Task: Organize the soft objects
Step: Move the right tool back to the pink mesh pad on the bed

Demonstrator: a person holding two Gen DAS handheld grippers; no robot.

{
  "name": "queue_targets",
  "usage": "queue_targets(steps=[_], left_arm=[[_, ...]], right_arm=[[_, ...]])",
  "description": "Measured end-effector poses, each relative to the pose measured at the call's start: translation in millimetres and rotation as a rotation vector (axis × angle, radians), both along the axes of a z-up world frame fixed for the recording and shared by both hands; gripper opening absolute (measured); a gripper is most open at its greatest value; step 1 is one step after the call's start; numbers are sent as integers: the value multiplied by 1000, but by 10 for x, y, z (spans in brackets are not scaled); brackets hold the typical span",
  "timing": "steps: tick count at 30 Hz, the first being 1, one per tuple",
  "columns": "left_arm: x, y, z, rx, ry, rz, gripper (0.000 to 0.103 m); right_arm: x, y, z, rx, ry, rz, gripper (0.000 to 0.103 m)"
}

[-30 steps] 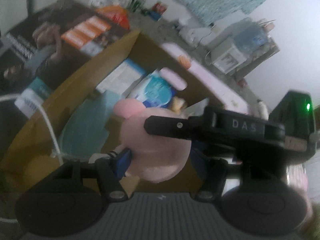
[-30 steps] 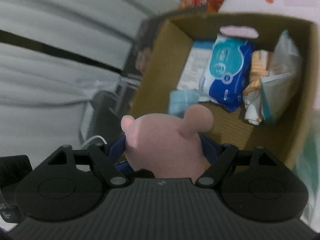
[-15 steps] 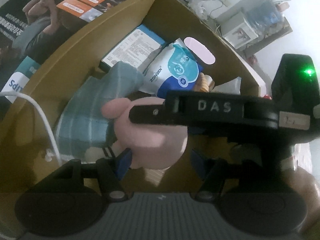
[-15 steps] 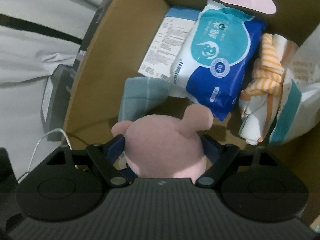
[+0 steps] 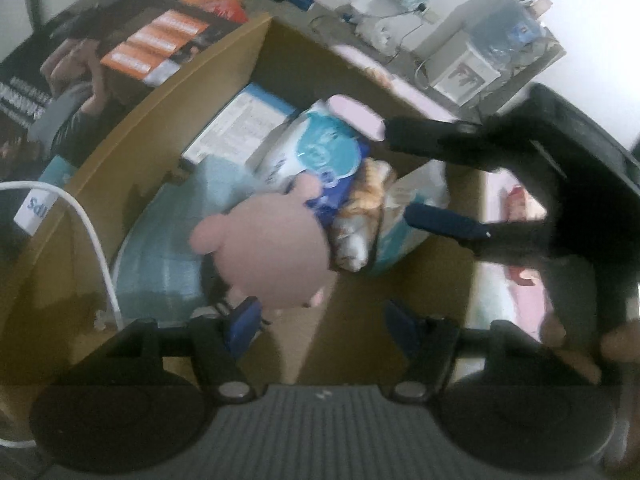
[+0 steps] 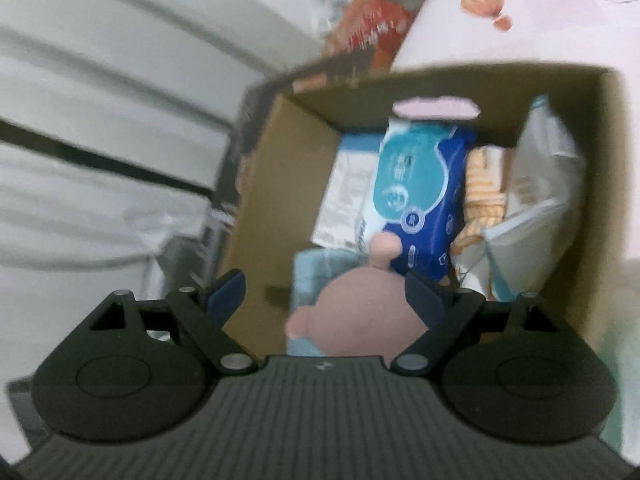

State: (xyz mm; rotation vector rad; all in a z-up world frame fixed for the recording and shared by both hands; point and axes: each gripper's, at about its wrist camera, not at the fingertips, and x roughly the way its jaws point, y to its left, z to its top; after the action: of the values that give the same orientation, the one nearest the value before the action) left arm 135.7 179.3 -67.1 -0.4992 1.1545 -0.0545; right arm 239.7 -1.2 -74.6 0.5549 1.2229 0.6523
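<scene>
Change: since a second ago both grippers have let go of the pink plush toy [image 5: 276, 252], which was pinched between each pair of jaws and now lies loose inside the cardboard box [image 5: 168, 92].
Left gripper: left gripper [image 5: 320, 316] hangs over the box; its jaws are opening, and the blue left pad [image 5: 244, 320] sits just under the toy's lower edge while the right pad stands well clear, so nothing is gripped.
Right gripper: right gripper [image 6: 324, 292] points down into the box; its jaws are opening wide, with the toy [image 6: 360, 312] below and between the pads and not squeezed by them. In the left wrist view it reaches in from the right, both blue-tipped fingers spread apart above the packets.
Plush toy: rests on a pale blue folded cloth [image 5: 168, 248] at the near end of the box, one rounded ear [image 6: 386, 246] lying over the corner of the wipes packet.
Box contents: a blue and teal wipes packet [image 6: 416, 192] in the middle, a flat white carton [image 5: 240, 128] to its left, an orange striped cloth [image 6: 484, 192] and a white plastic bag [image 6: 540, 184] to its right.
Surroundings: a white cable [image 5: 92, 232] runs over the box's left wall; a dark printed carton [image 5: 80, 80] stands beside that wall.
Sharpness: both views are motion-blurred.
</scene>
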Motion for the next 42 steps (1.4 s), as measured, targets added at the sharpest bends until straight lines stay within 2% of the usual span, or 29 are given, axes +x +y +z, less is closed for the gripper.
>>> queue_targets(steps=[6, 12, 18, 24, 27, 31, 33, 34, 37, 40, 42], left_arm=[[-8, -498, 414, 44, -101, -87, 71], [125, -1289, 711, 46, -194, -232, 72], [320, -2246, 596, 33, -195, -372, 71], [497, -3090, 297, 110, -145, -470, 64], [664, -3368, 113, 154, -79, -471, 60], [801, -3601, -97, 154, -16, -476, 54], [849, -3702, -234, 138, 38, -464, 45], [854, -3757, -315, 128, 68, -457, 43], [862, -3904, -502, 115, 106, -445, 38], [869, -4041, -672, 108, 136, -442, 36], [890, -4129, -765, 110, 150, -447, 36]], right_arm=[[-349, -849, 328, 128, -42, -161, 88], [-772, -2043, 540, 133, -86, -380, 89], [-1070, -3192, 429, 77, -59, -596, 89], [-1020, -3851, 65, -31, -7, -672, 84], [-834, -4018, -147, -40, 16, -671, 76], [-556, -4167, -279, -72, -12, -641, 66], [-348, -4209, -373, -80, -21, -596, 57], [-234, -4200, -414, -83, -25, -562, 53], [108, -4079, -499, -88, -54, -429, 48], [369, -3882, -586, -121, -77, -293, 47], [462, -3789, -649, -169, -79, -240, 47]])
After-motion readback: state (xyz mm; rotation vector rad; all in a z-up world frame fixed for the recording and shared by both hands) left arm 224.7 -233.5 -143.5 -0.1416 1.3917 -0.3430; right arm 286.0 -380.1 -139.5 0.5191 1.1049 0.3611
